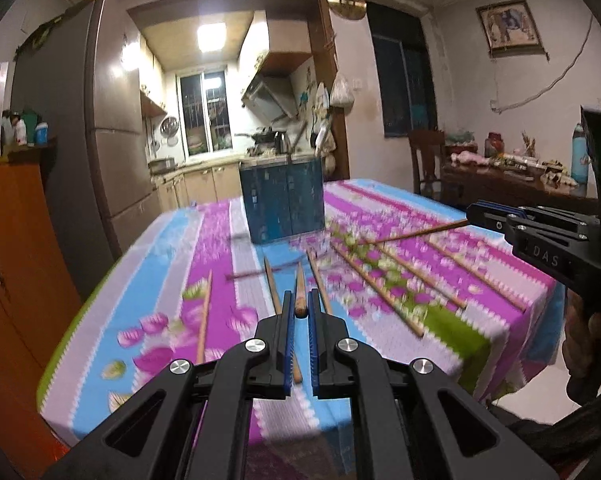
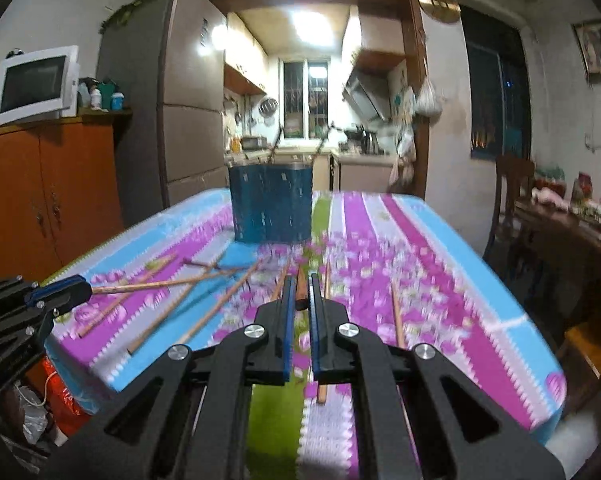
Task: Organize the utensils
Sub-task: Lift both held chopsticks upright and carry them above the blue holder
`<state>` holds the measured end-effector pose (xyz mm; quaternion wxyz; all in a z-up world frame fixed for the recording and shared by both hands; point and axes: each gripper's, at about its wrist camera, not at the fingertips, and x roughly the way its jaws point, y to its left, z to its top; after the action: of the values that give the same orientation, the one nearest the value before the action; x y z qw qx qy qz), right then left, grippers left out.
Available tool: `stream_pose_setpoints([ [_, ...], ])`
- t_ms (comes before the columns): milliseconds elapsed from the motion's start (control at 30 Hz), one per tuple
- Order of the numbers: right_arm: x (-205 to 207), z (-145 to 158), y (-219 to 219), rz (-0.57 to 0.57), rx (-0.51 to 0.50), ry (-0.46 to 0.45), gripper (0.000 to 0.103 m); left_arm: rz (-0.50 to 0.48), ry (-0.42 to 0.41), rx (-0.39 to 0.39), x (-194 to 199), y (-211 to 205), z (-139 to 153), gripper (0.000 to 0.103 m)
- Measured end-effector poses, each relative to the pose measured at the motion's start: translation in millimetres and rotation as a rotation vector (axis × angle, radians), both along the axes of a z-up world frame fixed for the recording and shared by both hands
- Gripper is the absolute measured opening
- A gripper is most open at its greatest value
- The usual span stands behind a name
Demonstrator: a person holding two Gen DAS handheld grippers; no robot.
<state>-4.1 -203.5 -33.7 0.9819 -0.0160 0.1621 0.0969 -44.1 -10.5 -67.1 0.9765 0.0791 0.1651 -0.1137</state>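
**Both grippers clamped on a chopstick each, above the table**

While each pair of jaws stands pressed together on a thin wooden chopstick, I have both tools above the near half of the table. My left gripper (image 1: pixel 299 304) pinches the butt end of one brown wooden chopstick (image 1: pixel 300 280) between its blue-lined fingers, the stick pointing away toward the far edge; in the right wrist view the same tool (image 2: pixel 82 290) shows at the near left corner with its stick (image 2: pixel 152 285) reaching out level over the cloth. My right gripper (image 2: pixel 300 286) is closed on a second brown chopstick (image 2: pixel 301 289); from the left wrist view that tool (image 1: pixel 474 211) sits over the right edge, its chopstick (image 1: pixel 416 233) slanting toward the table's middle.

More loose wooden chopsticks (image 1: pixel 378 290) lie scattered on the table's middle and near half, several crossing each other toward the left edge (image 2: pixel 204 304), others lying roughly parallel toward the right. How many there are I cannot tell, as the cloth is blurred.

A dark blue cylindrical holder (image 1: pixel 283 199) stands upright near the far edge, around the middle, with a few sticks poking out of its top (image 2: pixel 276 146).

All this rests on a table covered with a striped floral cloth in pink, blue, white and green (image 1: pixel 380 196). A hand (image 1: pixel 584 336) grips the right tool's handle off the right edge.
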Motion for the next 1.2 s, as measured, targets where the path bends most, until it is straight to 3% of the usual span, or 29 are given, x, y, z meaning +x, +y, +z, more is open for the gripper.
stream_pose_setpoints([
  [267,6.3,38.3,-7.4,0.030,0.008,-0.072,0.005,-0.022,-0.066,-0.072,3.5,16.9,59.6,0.008],
  [500,11.3,62.3,-10.2,0.062,0.015,-0.107,0.005,-0.053,-0.113,-0.077,9.2,15.4,97.3,0.008],
  [1200,23.6,87.1,-16.6,0.104,0.062,-0.113,0.005,-0.076,-0.058,-0.119,34.4,10.6,117.9,0.008],
])
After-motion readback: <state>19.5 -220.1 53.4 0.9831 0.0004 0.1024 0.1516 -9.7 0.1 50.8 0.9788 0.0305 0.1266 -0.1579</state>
